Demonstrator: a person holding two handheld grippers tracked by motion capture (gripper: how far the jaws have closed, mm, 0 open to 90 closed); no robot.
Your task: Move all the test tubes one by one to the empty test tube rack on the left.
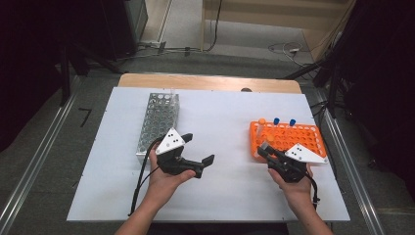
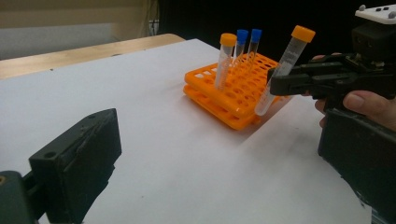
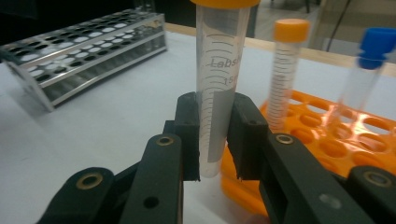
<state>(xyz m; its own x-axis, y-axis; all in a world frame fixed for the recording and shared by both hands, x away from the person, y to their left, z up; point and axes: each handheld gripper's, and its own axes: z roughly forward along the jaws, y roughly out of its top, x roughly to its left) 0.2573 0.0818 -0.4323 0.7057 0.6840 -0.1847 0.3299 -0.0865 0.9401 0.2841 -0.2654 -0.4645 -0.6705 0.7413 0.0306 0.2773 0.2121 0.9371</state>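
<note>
Orange-capped tube (image 3: 219,88), pinched tight by the right gripper (image 3: 215,140), should rise straight clear of the orange rack (image 2: 233,93) while the left gripper (image 1: 198,149) waits, fingers spread and empty.

The right gripper (image 3: 213,140) clamps an orange-capped tube (image 3: 218,88) (clear, printed) beside the orange rack (image 3: 355,144), a metal rack (image 3: 84,56) beyond.

White rectangular tabletop (image 1: 220,122) filling frame centre; perforated silver metal tube rack (image 1: 157,120) lying upper left, orange plastic tube rack (image 1: 298,138) sitting right.
</note>
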